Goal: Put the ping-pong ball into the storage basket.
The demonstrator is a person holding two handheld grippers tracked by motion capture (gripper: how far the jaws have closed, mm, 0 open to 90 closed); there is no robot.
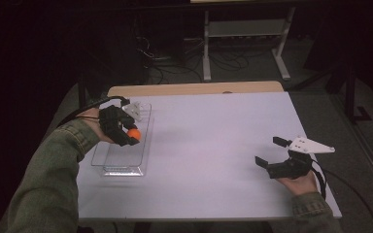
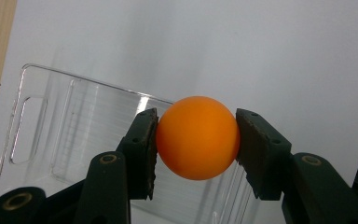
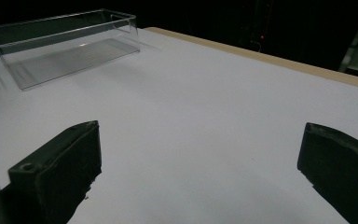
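Above clear bin (image 1: 124, 165), clamped orange ball (image 2: 197, 138)

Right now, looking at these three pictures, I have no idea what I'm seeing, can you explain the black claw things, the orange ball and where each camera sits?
A person holds a hand-operated two-jaw gripper in each hand. The high view looks down on the white table. The other two cameras ride on the grippers, looking along their jaws. The left gripper is shut on an orange ball, held above a clear plastic bin at the table's left side. The right gripper hangs open over bare table, holding nothing.
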